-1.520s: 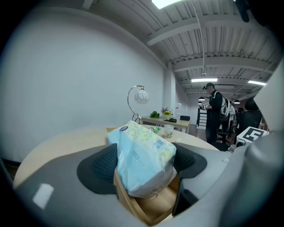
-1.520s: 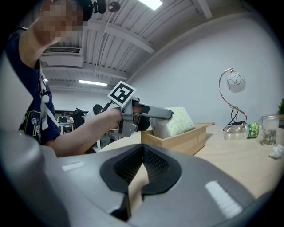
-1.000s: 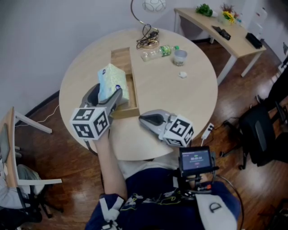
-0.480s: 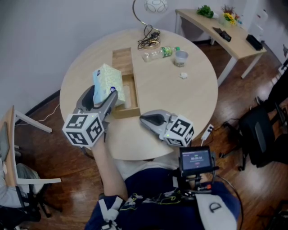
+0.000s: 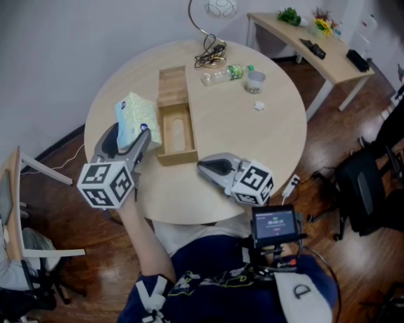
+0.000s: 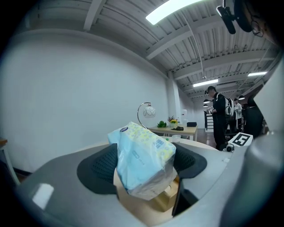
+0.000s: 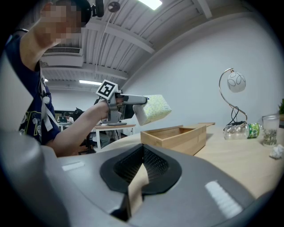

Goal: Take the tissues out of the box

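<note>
Extraction basically done: tissue pack clamped in left gripper, in the air just left of the empty-looking wooden box; right gripper jaws together, empty, near box's near-right corner; set-down probably remains.

Round pale-wood bench beneath the right claw. Just ahead of the claw tips, slightly rightward: long open box of light wood, flat on the top. Well beyond, off to the claw's right: chrome arc lamp with white globe, dark cable coiled at its foot. Beside it, clear plastic bottle with green label, on its side, then upright clear tumbler. Nearer the claw, small crumpled white tissue scrap.
</note>
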Tool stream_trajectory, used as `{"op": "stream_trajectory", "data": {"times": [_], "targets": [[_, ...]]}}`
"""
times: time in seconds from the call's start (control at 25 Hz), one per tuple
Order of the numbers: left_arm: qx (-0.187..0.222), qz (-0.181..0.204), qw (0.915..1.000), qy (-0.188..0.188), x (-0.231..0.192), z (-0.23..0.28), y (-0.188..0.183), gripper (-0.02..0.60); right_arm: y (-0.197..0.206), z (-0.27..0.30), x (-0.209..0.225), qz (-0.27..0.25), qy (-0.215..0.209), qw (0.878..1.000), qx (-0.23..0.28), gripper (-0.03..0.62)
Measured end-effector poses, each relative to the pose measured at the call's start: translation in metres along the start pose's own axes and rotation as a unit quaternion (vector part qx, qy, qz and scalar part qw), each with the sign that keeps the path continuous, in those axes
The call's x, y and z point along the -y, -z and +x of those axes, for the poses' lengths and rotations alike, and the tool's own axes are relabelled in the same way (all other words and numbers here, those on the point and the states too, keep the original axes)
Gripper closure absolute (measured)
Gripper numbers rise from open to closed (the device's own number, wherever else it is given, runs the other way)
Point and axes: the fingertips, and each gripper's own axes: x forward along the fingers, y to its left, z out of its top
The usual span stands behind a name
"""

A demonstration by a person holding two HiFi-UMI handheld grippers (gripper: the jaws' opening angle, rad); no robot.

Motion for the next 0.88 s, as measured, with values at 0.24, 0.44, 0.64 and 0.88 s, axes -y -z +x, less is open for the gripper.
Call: {"op": "stream_trajectory", "data": {"times": [0.24, 0.44, 0.64, 0.88], "targets": [[-0.008, 0.016, 0.9998, -0.01, -0.003, -0.01, 0.004, 0.21, -0.003, 0.0, 0.001, 0.001, 0.001, 1.0, 0.002, 0.597], [-0.009, 0.027, 0.9994, -0.019, -0.001, -0.024, 0.008, 0.21, 0.0, 0.0, 0.0, 0.001, -0.001, 1.0, 0.002, 0.597], [-0.012, 0.025, 0.9993, -0.026, -0.007, -0.032, 0.012, 0.21, -0.003, 0.0, 0.0, 0.001, 0.001, 1.0, 0.004, 0.597], [-0.016, 0.021, 0.9989, -0.038, -0.016, -0.04, 0.02, 0.21, -0.002, -0.001, 0.001, 0.0, 0.001, 1.0, 0.004, 0.597]]}}
